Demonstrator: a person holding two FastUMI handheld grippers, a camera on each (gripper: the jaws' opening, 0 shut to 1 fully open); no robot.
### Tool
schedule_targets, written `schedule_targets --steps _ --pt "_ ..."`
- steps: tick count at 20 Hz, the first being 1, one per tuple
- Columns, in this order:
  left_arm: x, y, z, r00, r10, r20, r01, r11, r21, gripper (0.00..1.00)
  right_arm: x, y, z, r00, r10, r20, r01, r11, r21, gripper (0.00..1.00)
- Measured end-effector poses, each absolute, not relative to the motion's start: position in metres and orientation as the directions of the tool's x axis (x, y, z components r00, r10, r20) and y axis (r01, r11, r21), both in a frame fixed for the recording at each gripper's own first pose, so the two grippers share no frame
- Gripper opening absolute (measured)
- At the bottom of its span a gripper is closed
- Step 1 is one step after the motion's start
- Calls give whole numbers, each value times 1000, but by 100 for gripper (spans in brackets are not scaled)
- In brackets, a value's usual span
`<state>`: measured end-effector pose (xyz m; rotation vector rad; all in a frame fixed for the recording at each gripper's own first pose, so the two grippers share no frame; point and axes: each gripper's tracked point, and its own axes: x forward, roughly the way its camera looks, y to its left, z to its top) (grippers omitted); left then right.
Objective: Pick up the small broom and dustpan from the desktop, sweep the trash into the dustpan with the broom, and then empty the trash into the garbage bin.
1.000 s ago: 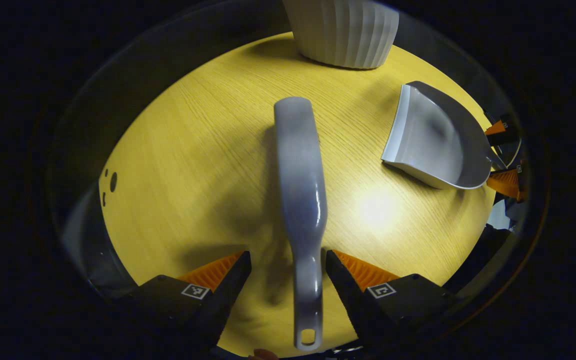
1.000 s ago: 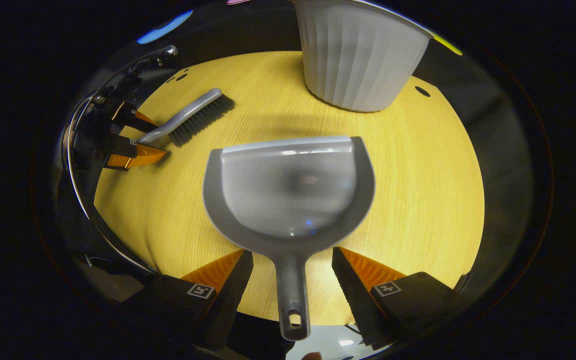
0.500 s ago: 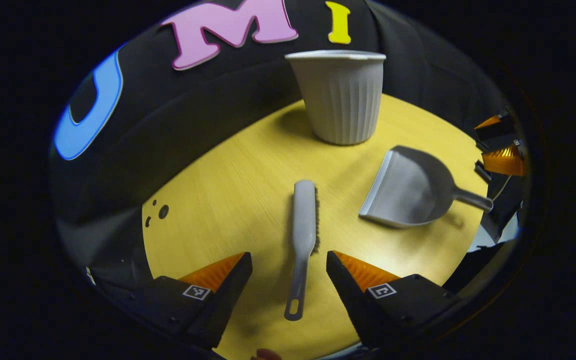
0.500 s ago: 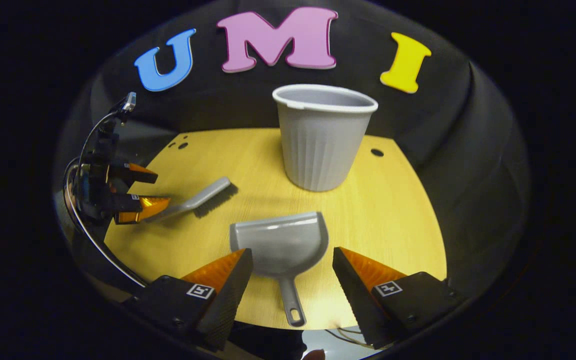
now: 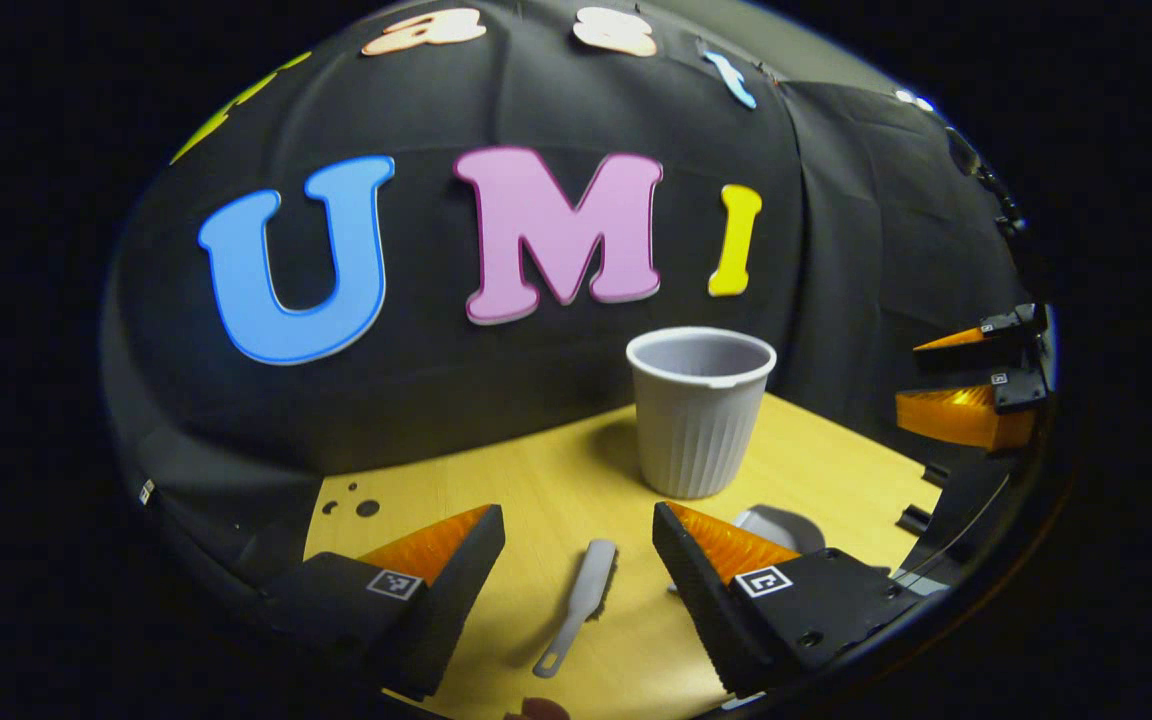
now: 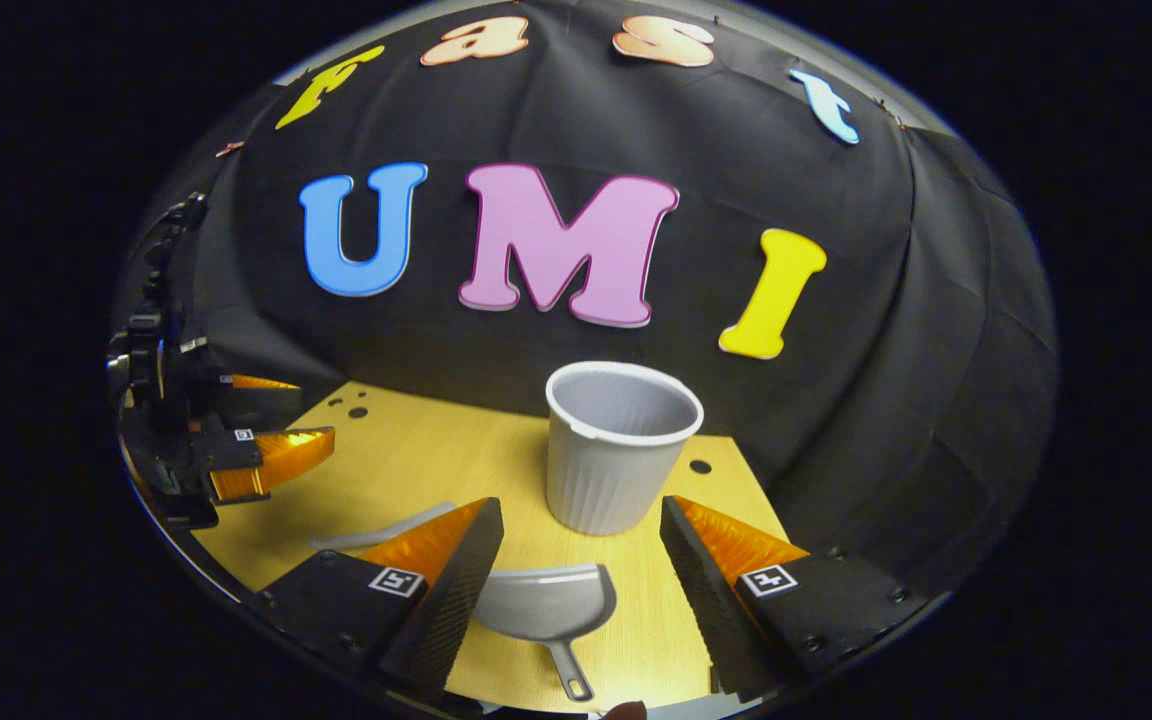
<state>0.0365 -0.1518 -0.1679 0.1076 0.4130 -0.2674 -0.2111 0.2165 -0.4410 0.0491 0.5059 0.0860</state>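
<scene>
On the yellow table [image 5: 496, 480] the small broom [image 5: 576, 600] lies flat, its handle toward the near edge. Right of it lies the dustpan [image 6: 548, 607], also flat, with its handle pointing near. Neither one is held. Behind them, at the far side of the table, the grey ribbed bin [image 6: 618, 445] stands upright and well apart from both.

Above the broom the left gripper [image 5: 576, 560] hangs with its two fingers wide apart and nothing between them. Above the dustpan the right gripper [image 6: 581, 550] hangs in the same way, fingers spread, touching nothing. At the far left edge of the right gripper view the left gripper [image 6: 266, 440] shows above the table.
</scene>
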Motion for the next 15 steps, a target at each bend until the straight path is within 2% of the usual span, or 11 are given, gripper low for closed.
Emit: schedule_targets --steps 2,8,15 --pt "29 -159 -148 898 -270 -346 293 956 13 98 -202 212 -415 904 69 -423 -57 998 41 98" --pt "24 -154 -124 929 -232 -287 243 970 1 97 -205 229 -398 937 88 -338 -81 996 35 98" --pt "17 -155 -119 933 -215 -289 221 975 -14 97 -205 238 -398 936 116 -333 -102 993 62 97"
